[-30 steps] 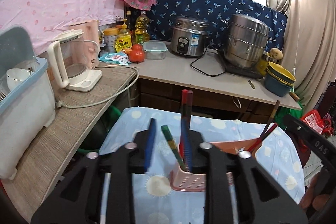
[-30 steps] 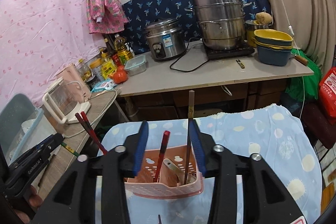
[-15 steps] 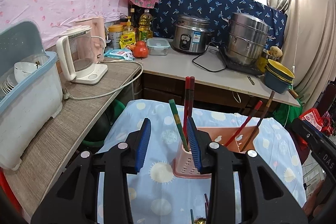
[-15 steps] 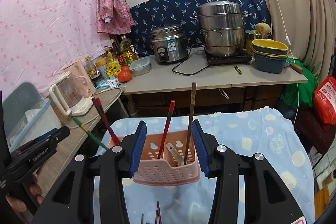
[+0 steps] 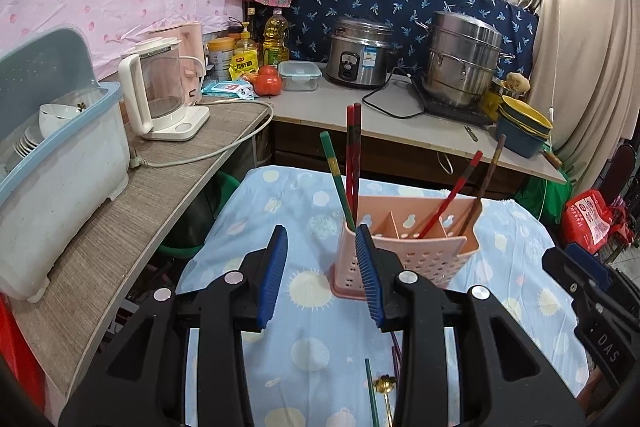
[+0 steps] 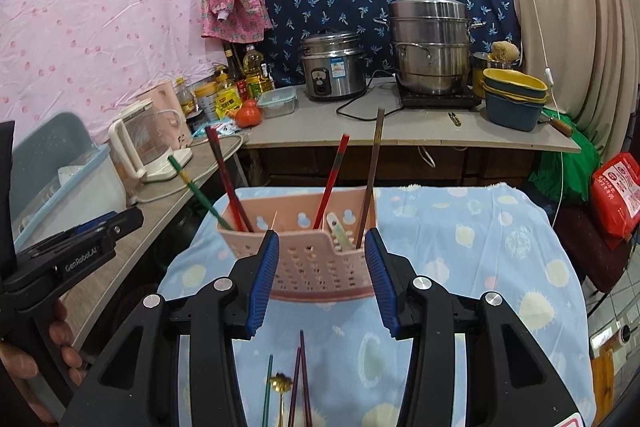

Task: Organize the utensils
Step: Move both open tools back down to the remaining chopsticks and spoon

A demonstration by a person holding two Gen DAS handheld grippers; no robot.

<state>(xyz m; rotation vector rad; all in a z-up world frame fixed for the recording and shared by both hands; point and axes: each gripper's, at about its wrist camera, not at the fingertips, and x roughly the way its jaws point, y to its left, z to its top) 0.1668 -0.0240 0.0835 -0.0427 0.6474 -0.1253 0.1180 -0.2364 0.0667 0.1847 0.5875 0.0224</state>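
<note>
On the blue cloth [image 6: 500,227] stood the pink caddy [image 6: 316,259] with chopsticks [image 6: 332,183] inside; both grippers, left [image 5: 322,275] and right [image 6: 322,277], hovered wide and empty, spare chopsticks [image 6: 300,379] lying below.

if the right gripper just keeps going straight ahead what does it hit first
Most likely the pink utensil caddy: it sits directly between the open fingers of the right gripper, front wall facing them. Depth is hard to judge through the fisheye.

Pink caddy [image 6: 316,259] holds red [image 6: 331,179], brown [image 6: 372,171] and green [image 6: 196,187] chopsticks on a pale blue cloth [image 6: 480,247] with cream spots. Gripper pads [image 6: 262,279] are blue.
</note>
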